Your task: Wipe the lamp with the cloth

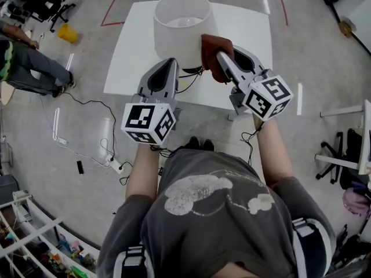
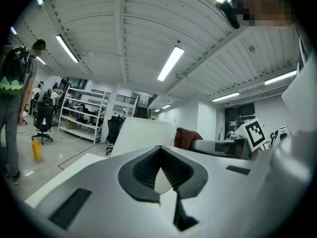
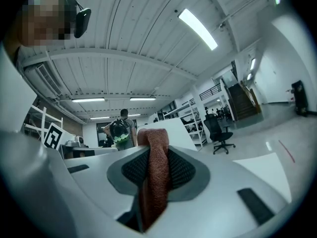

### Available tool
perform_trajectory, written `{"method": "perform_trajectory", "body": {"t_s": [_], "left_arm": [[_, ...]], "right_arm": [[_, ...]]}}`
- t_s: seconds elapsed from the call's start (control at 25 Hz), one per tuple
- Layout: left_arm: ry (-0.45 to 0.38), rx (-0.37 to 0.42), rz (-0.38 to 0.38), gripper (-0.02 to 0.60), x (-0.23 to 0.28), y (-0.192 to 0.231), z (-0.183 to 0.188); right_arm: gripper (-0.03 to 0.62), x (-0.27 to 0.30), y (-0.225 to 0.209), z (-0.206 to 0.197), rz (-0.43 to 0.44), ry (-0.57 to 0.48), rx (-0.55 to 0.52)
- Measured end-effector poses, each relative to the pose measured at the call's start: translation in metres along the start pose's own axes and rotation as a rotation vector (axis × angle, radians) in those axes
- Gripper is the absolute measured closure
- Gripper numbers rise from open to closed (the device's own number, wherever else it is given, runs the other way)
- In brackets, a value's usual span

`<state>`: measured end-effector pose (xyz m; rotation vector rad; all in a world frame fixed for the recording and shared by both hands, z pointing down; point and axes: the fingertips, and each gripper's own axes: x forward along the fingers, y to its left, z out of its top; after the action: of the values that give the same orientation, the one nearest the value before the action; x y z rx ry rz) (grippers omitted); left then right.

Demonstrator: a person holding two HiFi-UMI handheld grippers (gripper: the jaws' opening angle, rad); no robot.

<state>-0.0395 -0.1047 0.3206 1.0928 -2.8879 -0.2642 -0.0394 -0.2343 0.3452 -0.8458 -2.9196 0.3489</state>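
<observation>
1. the lamp (image 1: 181, 26) stands on the white table (image 1: 246, 30), just ahead of both grippers. its white shade faces them.
2. right gripper (image 1: 220, 55): jaws pinch the cloth (image 1: 210, 50). a rust-brown fold hangs out past the tips, so fabric meets the shade first, not plastic. the cloth is at the shade's right side, touching it or just beside it, can't tell which.
3. left gripper (image 1: 170, 62): jaws pressed together, nothing between them. it sits low near the shade's bottom edge, probably there to steady the lamp.
4. the wipe looks about to start or barely begun.
5. no brand or readable text anywhere. the marker cubes (image 1: 149, 123) carry only black-and-white squares.
</observation>
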Motion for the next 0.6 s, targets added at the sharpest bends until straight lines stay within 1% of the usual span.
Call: {"method": "perform_trajectory", "body": {"t_s": [0.16, 0.32, 0.48, 0.6], "left_arm": [[-0.027, 0.009, -0.026, 0.574, 0.009, 0.006, 0.018], [-0.046, 0.011, -0.038, 0.574, 0.017, 0.004, 0.028], [-0.049, 0.02, -0.011, 0.574, 0.025, 0.001, 0.025], [-0.046, 0.026, 0.038, 0.574, 0.027, 0.002, 0.02]], "right_arm": [[0.508, 0.006, -0.01, 0.031, -0.036, -0.036, -0.015], [0.508, 0.009, -0.023, 0.056, -0.047, -0.067, -0.053], [0.508, 0.014, -0.04, 0.059, -0.033, -0.076, -0.044], [0.508, 0.015, -0.052, 0.052, -0.001, -0.056, -0.022]]}}
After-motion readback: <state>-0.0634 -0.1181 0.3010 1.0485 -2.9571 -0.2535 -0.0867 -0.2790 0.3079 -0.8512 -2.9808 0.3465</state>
